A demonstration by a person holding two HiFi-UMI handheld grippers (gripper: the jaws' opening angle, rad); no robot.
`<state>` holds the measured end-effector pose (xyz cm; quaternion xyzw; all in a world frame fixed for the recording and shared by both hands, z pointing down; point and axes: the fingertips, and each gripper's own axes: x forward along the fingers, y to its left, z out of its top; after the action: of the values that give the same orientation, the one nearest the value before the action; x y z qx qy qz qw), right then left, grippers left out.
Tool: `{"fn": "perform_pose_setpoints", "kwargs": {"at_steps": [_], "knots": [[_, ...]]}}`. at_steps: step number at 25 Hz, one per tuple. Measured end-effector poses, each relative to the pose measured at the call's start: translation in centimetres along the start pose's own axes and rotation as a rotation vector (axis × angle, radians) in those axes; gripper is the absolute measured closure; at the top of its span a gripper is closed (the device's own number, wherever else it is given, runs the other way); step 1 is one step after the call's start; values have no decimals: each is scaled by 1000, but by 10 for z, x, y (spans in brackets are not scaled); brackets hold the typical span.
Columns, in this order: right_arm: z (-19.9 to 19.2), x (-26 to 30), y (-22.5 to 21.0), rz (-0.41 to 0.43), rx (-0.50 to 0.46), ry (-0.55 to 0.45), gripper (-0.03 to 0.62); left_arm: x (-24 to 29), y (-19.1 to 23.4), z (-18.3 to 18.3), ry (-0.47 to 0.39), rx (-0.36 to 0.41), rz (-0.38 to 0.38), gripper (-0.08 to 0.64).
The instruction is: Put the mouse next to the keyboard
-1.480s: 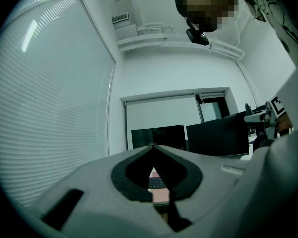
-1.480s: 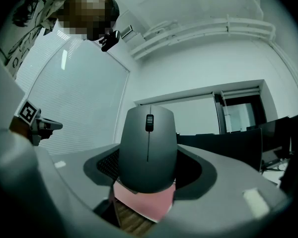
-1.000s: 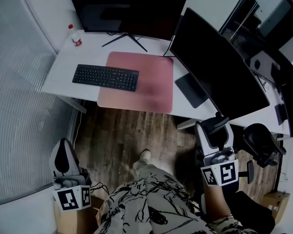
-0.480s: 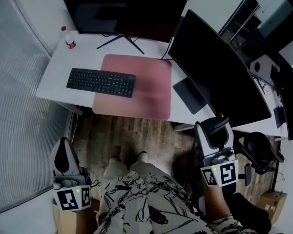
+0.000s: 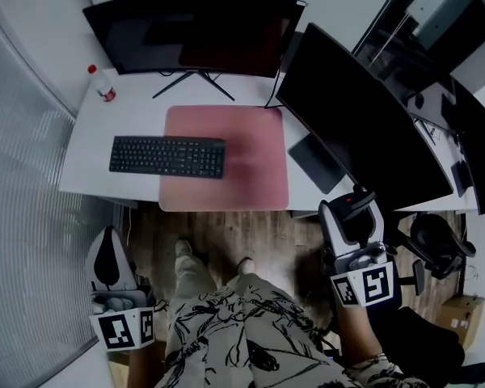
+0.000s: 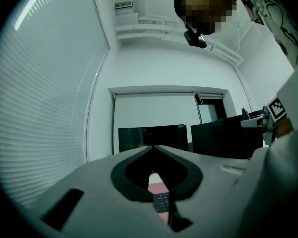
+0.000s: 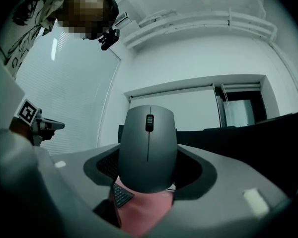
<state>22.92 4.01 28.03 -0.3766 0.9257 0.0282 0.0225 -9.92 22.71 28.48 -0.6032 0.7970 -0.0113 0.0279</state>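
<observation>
One mouse sits pinched in the right claw, well short of the worktop. The left claw is pressed together on nothing. Carry the mouse in level, set it on the pink mat just right of the keyboard, then release. Count: one keyboard, one mat, two monitors, one bottle.

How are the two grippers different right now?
The right gripper is shut on a grey mouse; the left gripper holds nothing. The right gripper's jaws stand apart around the mouse; the left gripper's are together. Both hang low, short of the desk.
</observation>
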Motion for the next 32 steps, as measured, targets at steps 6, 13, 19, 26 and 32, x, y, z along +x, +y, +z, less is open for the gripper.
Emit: {"fn": "perform_pose_setpoints", "kwargs": {"at_steps": [6,13,19,26,32], "knots": [[6,31,14,-69,4,-8,287,40,35,3,4,3,-56,560],[-2,57,25,-121,13,5,287,78,61,1,6,6,-105,560],[-7,76,42,-174,8,14,287,105,87,-7,8,-2,-156,560],[-3,83,65,-271,5,15,287,132,110,-7,6,-14,-258,560],[-7,63,81,-365,3,57,287,155,99,-15,9,-4,-406,560]]}}
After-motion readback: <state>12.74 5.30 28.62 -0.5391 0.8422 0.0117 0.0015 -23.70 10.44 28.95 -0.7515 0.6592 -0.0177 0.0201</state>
